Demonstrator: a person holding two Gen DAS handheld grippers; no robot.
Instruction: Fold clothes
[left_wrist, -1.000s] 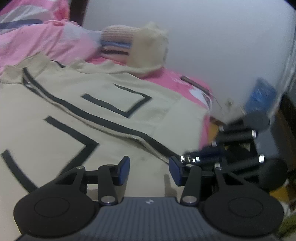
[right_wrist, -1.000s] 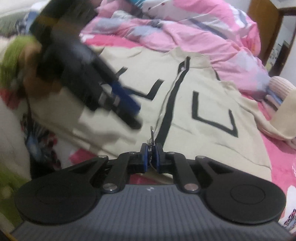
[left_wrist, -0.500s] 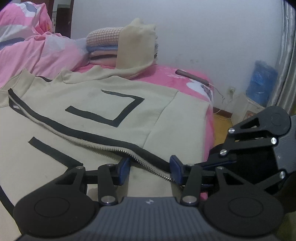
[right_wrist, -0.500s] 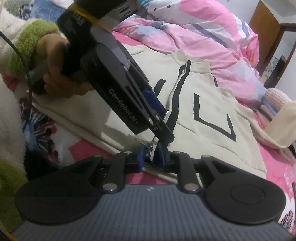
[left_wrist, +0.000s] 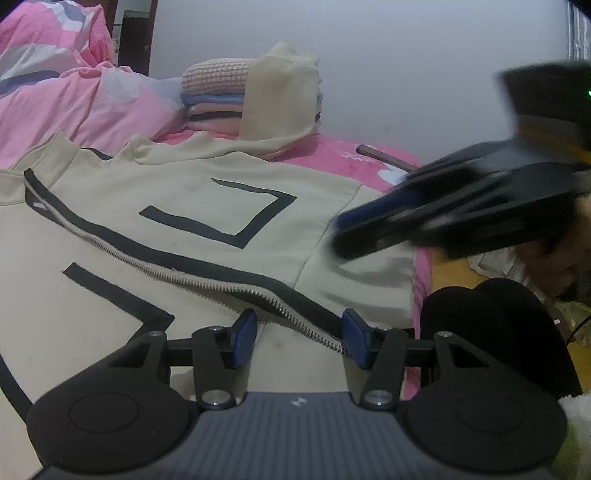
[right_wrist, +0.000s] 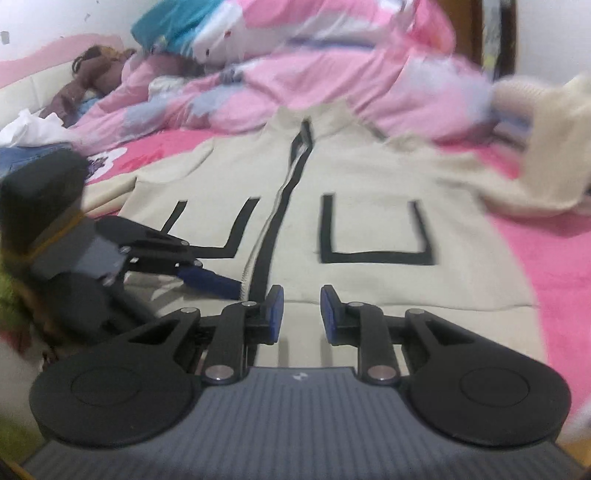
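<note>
A beige jacket (left_wrist: 192, 192) with black stripes lies spread flat on the pink bed, collar at the far end. Its zipper (left_wrist: 207, 286) is partly done up, and the undone lower end runs between the pads of my left gripper (left_wrist: 300, 339), which stands open just above the hem. My right gripper (right_wrist: 302, 310) is open too, with nothing between its pads. It hangs over the jacket (right_wrist: 369, 225) right of the zipper (right_wrist: 273, 218). In the left wrist view the right gripper (left_wrist: 354, 229) is a dark blur over the hem corner. One blue finger (right_wrist: 208, 280) of the left gripper shows beside the zipper.
A pile of folded clothes (left_wrist: 214, 99) stands at the far side with a jacket sleeve (left_wrist: 280, 99) draped against it. A rumpled pink duvet (right_wrist: 332, 74) lies beyond the collar. The bed's edge and the floor (left_wrist: 447, 269) are on the right. A brown soft toy (right_wrist: 92, 74) sits at the headboard.
My right gripper was shut on the zipper pull at the hem; it has let go, opened and swung away to the right. The left gripper stayed at the hem and opened slightly wider.
</note>
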